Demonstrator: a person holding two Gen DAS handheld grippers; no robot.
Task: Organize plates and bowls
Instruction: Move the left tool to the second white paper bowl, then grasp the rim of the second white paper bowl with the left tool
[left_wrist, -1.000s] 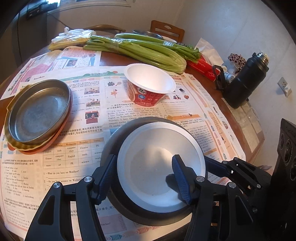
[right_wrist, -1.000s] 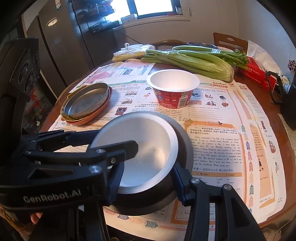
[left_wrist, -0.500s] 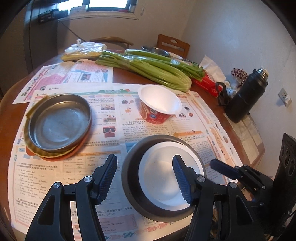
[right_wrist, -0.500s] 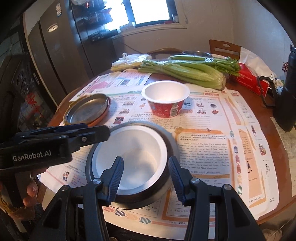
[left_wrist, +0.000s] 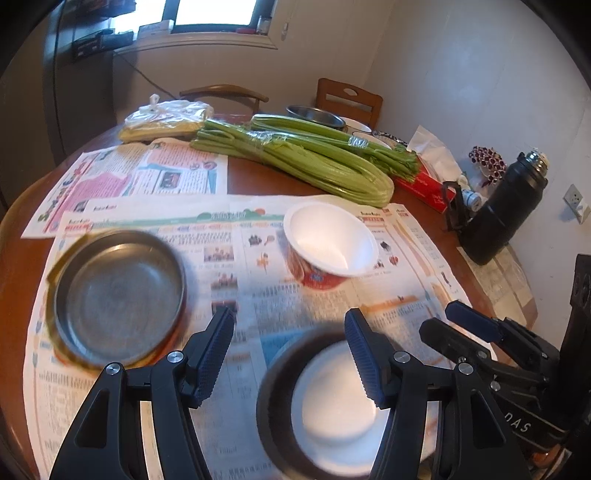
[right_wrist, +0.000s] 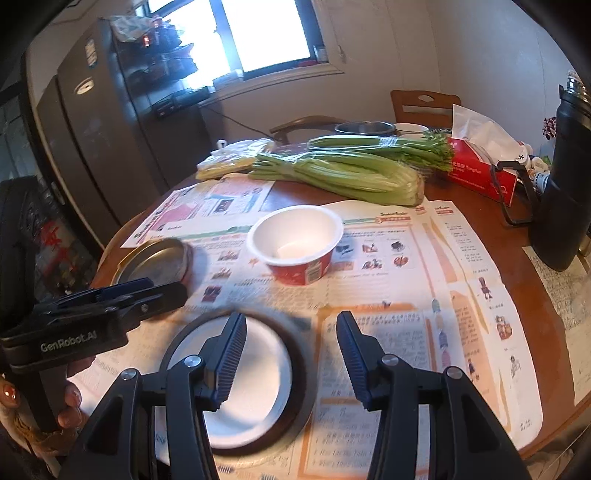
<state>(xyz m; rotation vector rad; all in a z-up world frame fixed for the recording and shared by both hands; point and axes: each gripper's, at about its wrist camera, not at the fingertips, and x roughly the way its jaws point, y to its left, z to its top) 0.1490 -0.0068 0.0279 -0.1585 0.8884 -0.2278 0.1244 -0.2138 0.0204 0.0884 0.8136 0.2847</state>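
Both jaws spread and empty: left gripper (left_wrist: 290, 349) and right gripper (right_wrist: 291, 345) are hovering above the near, dark-rimmed white round bowl (right_wrist: 243, 373).

Left gripper (left_wrist: 290, 354): black frame, blue ribbed fingertip pads (left_wrist: 214, 356), silver screws at pivots, white "GenRobot.AI" lettering on side. Right gripper (right_wrist: 291, 356): identical build. Hand (right_wrist: 55, 406) on left handle: painted nails.

"GenRobot.AI" stands in white on the left gripper (right_wrist: 122, 295) body; the newspaper (right_wrist: 388, 266) print is too small to read.
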